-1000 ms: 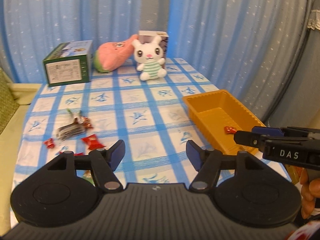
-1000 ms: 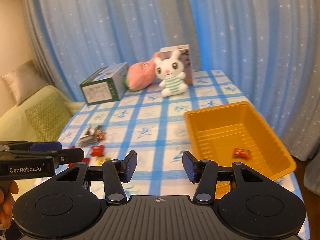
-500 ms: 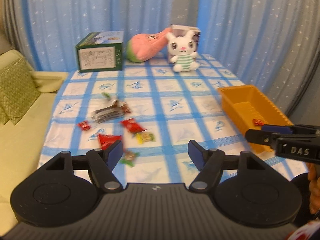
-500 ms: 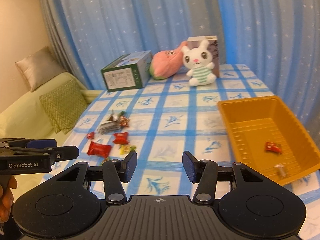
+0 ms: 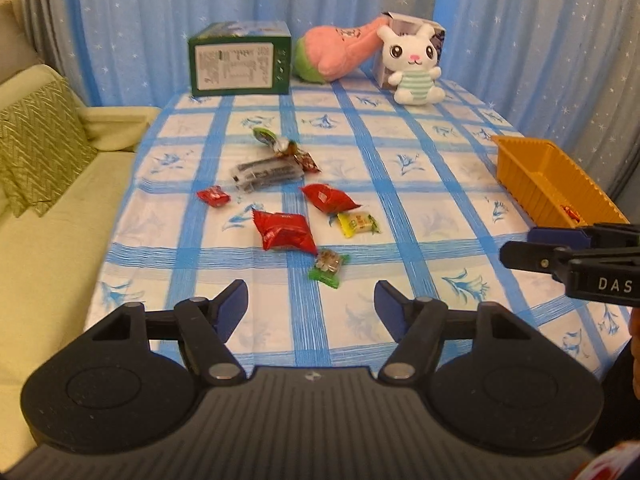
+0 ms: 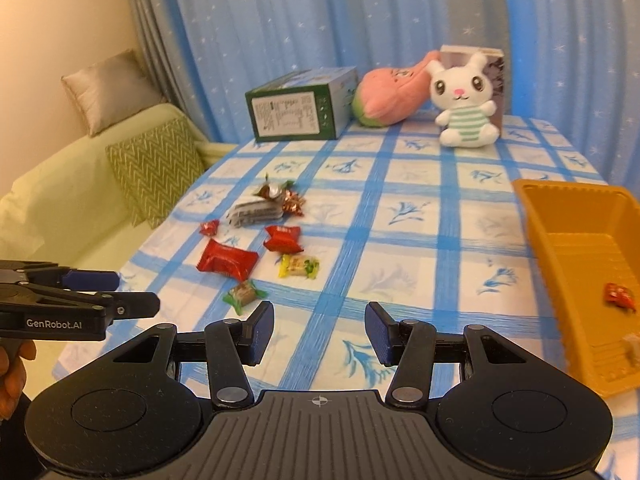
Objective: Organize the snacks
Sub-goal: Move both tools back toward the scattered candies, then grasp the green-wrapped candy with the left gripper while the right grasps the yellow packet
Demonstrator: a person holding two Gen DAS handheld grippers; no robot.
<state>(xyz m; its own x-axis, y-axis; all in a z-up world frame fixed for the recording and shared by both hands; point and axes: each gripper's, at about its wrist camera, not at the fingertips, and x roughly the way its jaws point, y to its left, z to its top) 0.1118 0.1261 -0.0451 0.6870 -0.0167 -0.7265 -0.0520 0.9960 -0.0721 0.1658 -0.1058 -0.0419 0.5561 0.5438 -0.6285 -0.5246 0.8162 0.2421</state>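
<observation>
Several wrapped snacks lie on the blue-checked tablecloth: a large red packet [image 5: 286, 231], a second red packet [image 5: 327, 197], a yellow candy [image 5: 357, 223], a green candy [image 5: 328, 267], a small red candy [image 5: 214, 196] and a dark bar [image 5: 266, 173]. The orange bin [image 6: 584, 264] at the right holds a small red candy [image 6: 619, 295]. My left gripper [image 5: 310, 310] is open and empty, just short of the green candy. My right gripper [image 6: 319, 332] is open and empty near the table's front edge, left of the bin.
A green box [image 5: 240, 65], a pink plush [image 5: 340, 54] and a white bunny plush [image 5: 414, 66] against a small box stand at the table's far edge. A yellow-green sofa [image 5: 44, 200] with cushions is left of the table. Blue curtains hang behind.
Both grippers have swung left, from facing the orange bin toward the snack pile. The snacks now sit ahead of the left gripper. Both stay open and empty.
</observation>
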